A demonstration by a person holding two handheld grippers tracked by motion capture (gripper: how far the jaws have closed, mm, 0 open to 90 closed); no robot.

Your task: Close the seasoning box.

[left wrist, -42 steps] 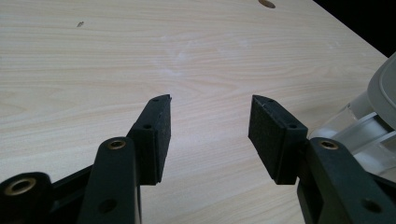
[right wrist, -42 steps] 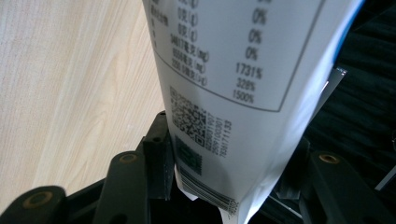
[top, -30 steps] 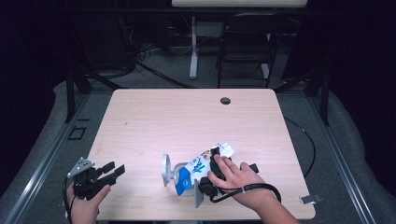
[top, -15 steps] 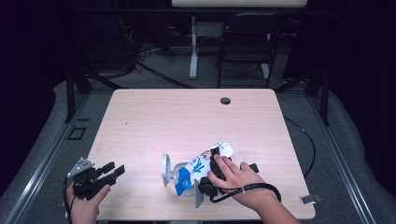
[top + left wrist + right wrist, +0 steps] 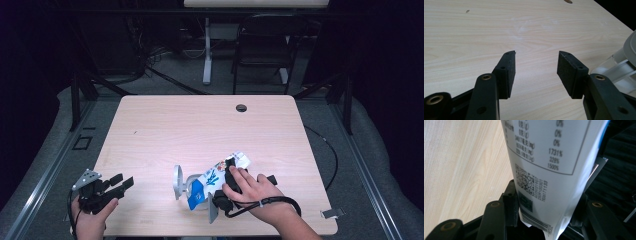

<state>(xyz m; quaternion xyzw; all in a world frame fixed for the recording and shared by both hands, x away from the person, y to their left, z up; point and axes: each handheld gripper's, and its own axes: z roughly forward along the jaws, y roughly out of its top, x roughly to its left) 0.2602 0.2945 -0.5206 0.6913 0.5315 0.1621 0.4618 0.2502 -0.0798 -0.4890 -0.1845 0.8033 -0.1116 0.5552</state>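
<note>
High view: a white and blue pouch (image 5: 216, 178) is seen lying tilted near the front edge of the table (image 5: 200, 125), held by the right gripper (image 5: 227, 172), over which the right hand (image 5: 250, 189) is wrapped. The pouch's blue end is pointed down and toward the left, at a clear container (image 5: 192, 186) with a grey lid (image 5: 177, 182) that lies on its side just beside it; the folded white top is raised toward the right. Held this way, the pouch appears to be aimed at the container, probably so that its contents can be tipped or fed in, though whether the pouch is open cannot be told.

From the right gripper view, the pouch (image 5: 549, 170) is shown standing between the two black jaws, its printed back with a table of figures and a barcode facing the camera. The pads are pressed against its lower edges from both sides, so the pouch is pinched, and the jaws have just been closing a little further on it, likely to firm the hold on a soft, slippery pack.

By the front left corner, the left gripper (image 5: 122, 184) is held in the left hand (image 5: 90, 220), well apart from the pouch. In the left gripper view its jaws (image 5: 536, 72) are spread wide over bare wood with nothing between them, and the container (image 5: 621, 65) is caught at the right edge. It seems to be kept ready to steady that container.
</note>
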